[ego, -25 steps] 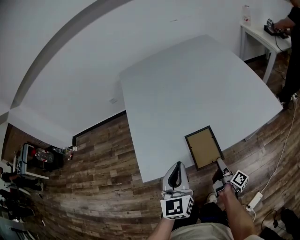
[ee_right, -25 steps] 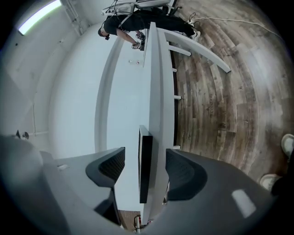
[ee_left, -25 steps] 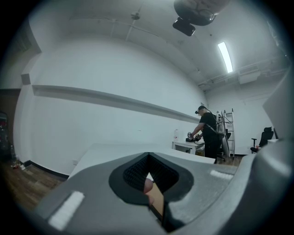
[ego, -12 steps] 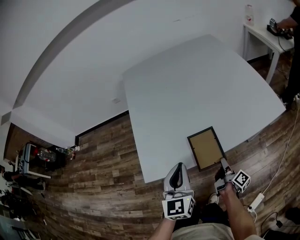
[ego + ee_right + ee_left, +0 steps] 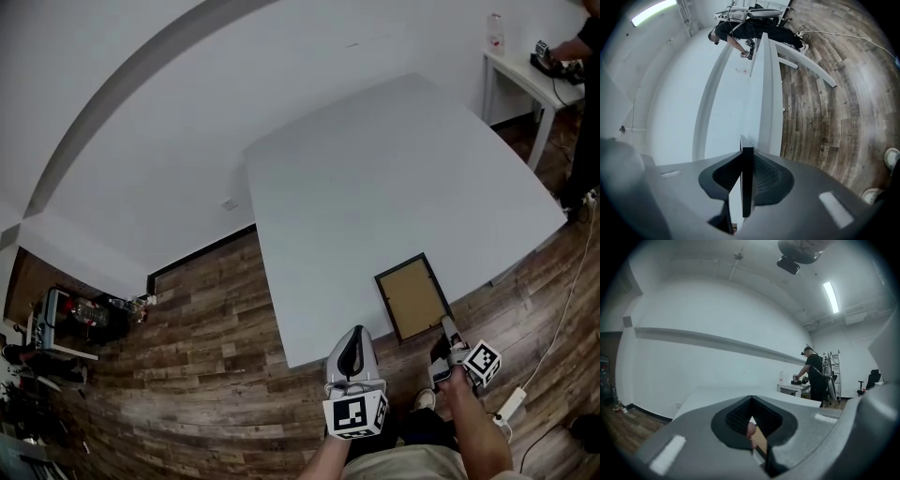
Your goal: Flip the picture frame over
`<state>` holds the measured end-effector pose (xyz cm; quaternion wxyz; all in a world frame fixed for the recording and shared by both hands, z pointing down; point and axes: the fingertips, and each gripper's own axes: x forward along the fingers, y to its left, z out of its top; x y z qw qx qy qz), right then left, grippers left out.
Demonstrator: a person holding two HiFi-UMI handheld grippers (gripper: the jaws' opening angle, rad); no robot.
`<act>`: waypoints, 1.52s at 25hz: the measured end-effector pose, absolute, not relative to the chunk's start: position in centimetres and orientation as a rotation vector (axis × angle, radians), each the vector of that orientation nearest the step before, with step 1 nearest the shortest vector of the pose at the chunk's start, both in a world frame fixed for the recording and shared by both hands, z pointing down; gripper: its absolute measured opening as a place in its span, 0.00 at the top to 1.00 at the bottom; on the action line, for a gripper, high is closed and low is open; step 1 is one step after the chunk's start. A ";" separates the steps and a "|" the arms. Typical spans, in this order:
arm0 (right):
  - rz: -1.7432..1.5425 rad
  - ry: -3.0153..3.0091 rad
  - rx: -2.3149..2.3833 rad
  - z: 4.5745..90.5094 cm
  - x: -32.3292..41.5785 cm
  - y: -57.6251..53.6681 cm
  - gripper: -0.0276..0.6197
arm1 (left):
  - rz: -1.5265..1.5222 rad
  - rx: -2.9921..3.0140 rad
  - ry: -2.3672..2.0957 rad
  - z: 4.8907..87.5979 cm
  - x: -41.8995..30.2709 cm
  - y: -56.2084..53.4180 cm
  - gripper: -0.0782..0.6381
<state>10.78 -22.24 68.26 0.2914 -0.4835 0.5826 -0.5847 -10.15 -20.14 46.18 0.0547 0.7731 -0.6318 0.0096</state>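
Note:
A black picture frame (image 5: 412, 297) lies back side up, its brown backing showing, at the near edge of the grey table (image 5: 375, 169). My right gripper (image 5: 446, 325) is at the frame's near right corner, shut on its black edge. In the right gripper view the frame (image 5: 746, 173) runs edge-on between the jaws of the right gripper (image 5: 743, 187). My left gripper (image 5: 354, 332) hangs just off the table's near edge, left of the frame, with its jaws together and nothing in them. In the left gripper view a sliver of the frame (image 5: 760, 440) shows past the left gripper (image 5: 752, 427).
A person (image 5: 586, 84) stands at a small white side table (image 5: 530, 75) at the far right. A power strip and cable (image 5: 511, 403) lie on the wooden floor to my right. Clutter (image 5: 75, 314) sits by the wall at the left.

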 end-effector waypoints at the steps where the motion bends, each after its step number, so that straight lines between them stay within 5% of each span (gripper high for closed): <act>1: -1.556 1.559 -1.300 68.1 10.9 -22.1 0.82 | 0.029 2.347 -1.917 46.2 -10.1 -20.1 0.89; 19: -1.171 2.071 -1.546 60.0 11.4 -24.4 0.82 | 0.030 2.358 -1.905 46.2 -10.2 -20.0 0.89; 38: -0.140 2.862 -1.875 54.7 5.2 -23.5 0.82 | 0.030 2.341 -1.939 46.0 -11.0 -19.6 0.89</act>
